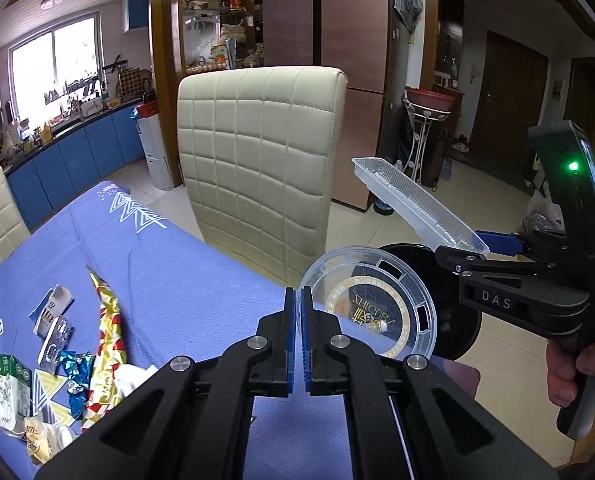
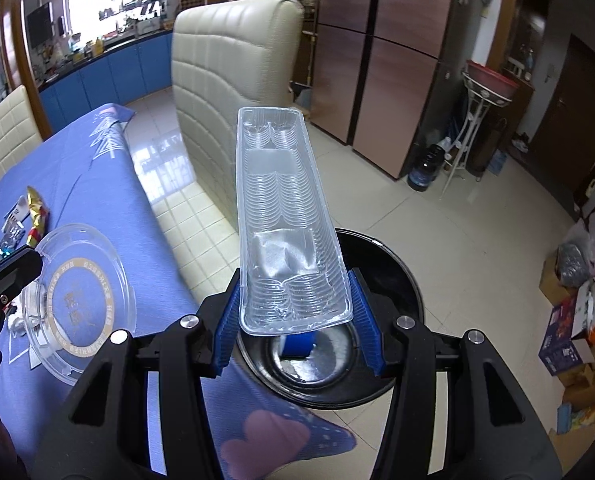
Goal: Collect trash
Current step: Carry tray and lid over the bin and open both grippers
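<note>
1. Trash bin [image 2: 401, 276], black and round, stands on the tiled floor just off the table's near corner, open at the top; a blue scrap [image 2: 295, 343] and pale, shiny material lie at its bottom.
2. Held above the bin's mouth is a long clear plastic tray [image 2: 287, 216], ribbed inside and tilted upward away from the camera; it carries only a crumpled clear film near its lower end.
3. The right gripper [image 2: 297, 318] has its blue pads [image 2: 229, 328] set against the two long sides of the tray's near end, pinching it; the left wrist view shows the person's right hand [image 1: 577, 368] wrapped around its handle.
4. The left gripper [image 1: 299, 336] has its pads pressed nearly together on the rim of a round clear plastic lid [image 1: 371, 312] with a gold-and-dark printed ring, held on edge over the table's near corner, just beside the bin.
5. On the blue tablecloth [image 1: 185, 292], toward the table's left side, lies a scatter of trash: a gold-and-red wrapper [image 1: 109, 344], a blue foil wrapper [image 1: 77, 380], silver blister packs [image 1: 55, 340] and a green-and-white carton [image 1: 11, 396].
</note>
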A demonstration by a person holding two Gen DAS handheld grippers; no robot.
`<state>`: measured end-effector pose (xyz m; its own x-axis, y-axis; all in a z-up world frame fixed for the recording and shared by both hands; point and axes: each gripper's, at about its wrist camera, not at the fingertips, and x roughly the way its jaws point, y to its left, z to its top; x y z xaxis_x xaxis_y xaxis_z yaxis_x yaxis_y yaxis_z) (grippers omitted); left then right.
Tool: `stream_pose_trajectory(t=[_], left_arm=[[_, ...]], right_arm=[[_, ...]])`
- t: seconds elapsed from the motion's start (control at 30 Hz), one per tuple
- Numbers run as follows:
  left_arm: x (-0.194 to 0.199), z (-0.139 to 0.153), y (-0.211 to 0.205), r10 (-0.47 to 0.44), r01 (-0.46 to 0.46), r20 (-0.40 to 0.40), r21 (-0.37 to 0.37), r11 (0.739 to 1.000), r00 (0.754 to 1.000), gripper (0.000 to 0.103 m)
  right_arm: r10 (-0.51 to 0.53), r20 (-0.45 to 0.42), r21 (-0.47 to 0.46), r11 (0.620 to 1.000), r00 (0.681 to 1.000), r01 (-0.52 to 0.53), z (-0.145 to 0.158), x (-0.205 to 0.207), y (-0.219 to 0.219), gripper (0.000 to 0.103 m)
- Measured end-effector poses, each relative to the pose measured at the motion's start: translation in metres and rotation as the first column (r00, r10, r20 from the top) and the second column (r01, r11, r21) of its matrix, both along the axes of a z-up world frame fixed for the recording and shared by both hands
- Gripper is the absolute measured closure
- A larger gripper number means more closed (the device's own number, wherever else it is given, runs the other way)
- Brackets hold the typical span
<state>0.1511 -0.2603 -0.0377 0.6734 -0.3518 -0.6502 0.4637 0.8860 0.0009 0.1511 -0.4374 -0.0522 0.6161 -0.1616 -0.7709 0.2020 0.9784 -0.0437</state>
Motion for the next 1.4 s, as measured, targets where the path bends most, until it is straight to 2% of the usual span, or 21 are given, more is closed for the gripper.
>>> stream_pose_trajectory(t=[0.6,1.4], left_arm=[[0.008,-0.006,-0.048,-0.072,0.072,-0.007,0.0,0.997,0.997,0.1],[0.025,-0.014,-0.089,-0.159,0.159,-0.03,0.009,0.987,0.987,0.1]], right_arm=[[-0.088,0.004,0.017,0.996,0.996,0.088,-0.002,-0.006,-0.05,0.047],[-0.184,-0.009,0.019,0.983,0.983,0.184,-0.01,-0.012,-0.087,0.047]])
